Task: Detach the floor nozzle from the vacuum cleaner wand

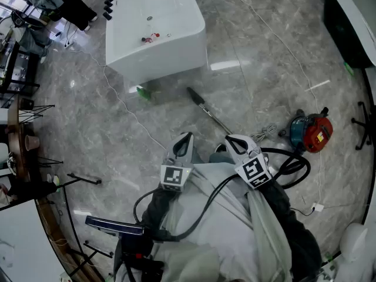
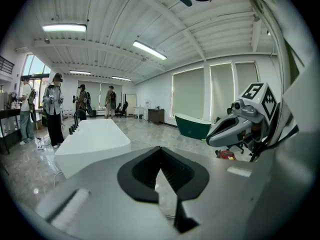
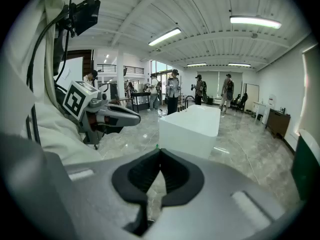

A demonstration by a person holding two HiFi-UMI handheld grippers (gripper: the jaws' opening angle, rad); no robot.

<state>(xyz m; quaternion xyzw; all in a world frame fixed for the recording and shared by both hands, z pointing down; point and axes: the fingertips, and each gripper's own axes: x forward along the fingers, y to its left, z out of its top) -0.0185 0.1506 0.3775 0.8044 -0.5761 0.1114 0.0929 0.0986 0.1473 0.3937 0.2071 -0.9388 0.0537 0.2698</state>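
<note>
Floor nozzle [image 1: 195,95], which I read as the dark end piece, lies on the marble floor [image 1: 264,69] just beside the white bathtub [image 1: 155,28]. As far as the head view shows, it is still joined to the thin metal wand [image 1: 216,120]. The wand runs back toward me, with the red-and-blue vacuum body [image 1: 311,133] well apart to the right. The joint is too small for me to confirm its latch. I judge the task as not started: nothing is gripped, and approach, grasp of both parts and separation all remain. The left hand-held gripper [image 1: 185,138] has its jaws pressed together on nothing, as its own view confirms [image 2: 161,170]. The right hand-held gripper [image 1: 235,141] is likewise closed and empty [image 3: 159,178]. I hold both close to the body, side by side, angled slightly downward and forward, above the near end of the wand without touching it.
</note>
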